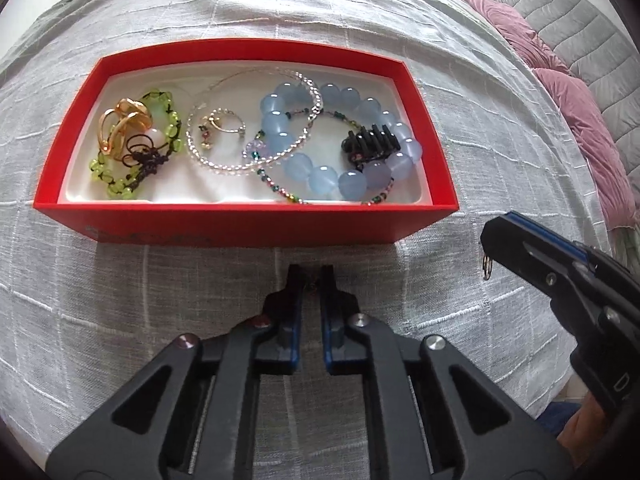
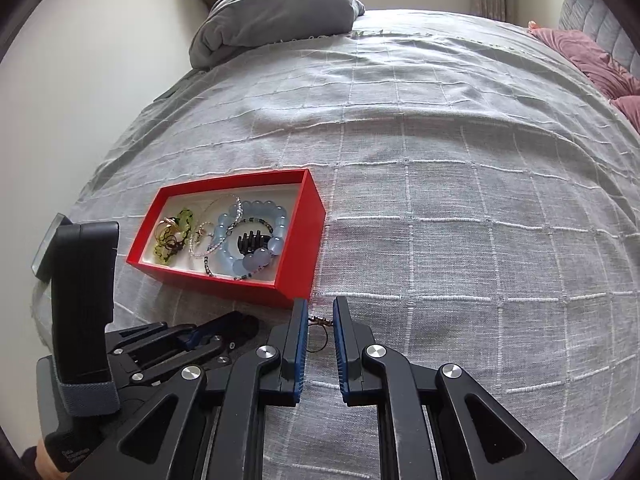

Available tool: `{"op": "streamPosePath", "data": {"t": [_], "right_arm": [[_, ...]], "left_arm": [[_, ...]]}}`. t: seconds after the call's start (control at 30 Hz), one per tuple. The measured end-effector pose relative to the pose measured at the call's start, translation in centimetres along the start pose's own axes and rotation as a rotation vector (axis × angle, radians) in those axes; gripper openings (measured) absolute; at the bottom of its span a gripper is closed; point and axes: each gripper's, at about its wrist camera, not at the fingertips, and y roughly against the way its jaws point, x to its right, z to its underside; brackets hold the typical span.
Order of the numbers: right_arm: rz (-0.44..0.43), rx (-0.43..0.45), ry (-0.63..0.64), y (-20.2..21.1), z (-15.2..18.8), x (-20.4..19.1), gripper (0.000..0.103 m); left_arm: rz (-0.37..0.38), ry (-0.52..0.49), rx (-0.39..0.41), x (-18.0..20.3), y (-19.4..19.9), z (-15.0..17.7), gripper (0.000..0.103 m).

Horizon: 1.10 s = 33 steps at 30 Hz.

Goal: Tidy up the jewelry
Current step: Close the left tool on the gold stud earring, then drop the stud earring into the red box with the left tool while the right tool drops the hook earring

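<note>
The right gripper is pinching a small wire earring just short of the red box ahead-left, needing a carry over its rim, while the left gripper is hovering nearly closed, seemingly empty

At frame centre the jewelry box is red outside with a white lining; inside, at left, gold rings lie against a lime-green bead bracelet; at right, a pale blue bead bracelet rings a black hair clip; the bedspread is grey with a white grid; upper right, pink pillows.
</note>
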Motion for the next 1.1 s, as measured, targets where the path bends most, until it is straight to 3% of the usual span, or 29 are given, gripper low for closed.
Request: {"op": "streamPosePath", "data": {"t": [0.4, 1.1], "right_arm": [[-0.001, -0.005, 0.003, -0.3, -0.2, -0.1, 0.013], [-0.016, 0.001, 0.02, -0.4, 0.0, -0.7, 0.013]], "left_arm": [[0.032, 0.032, 0.002, -1.3, 0.9, 0.4, 0.009], [0.057, 0.046, 0.105, -4.8, 5.8, 1.1, 0.009]]}}
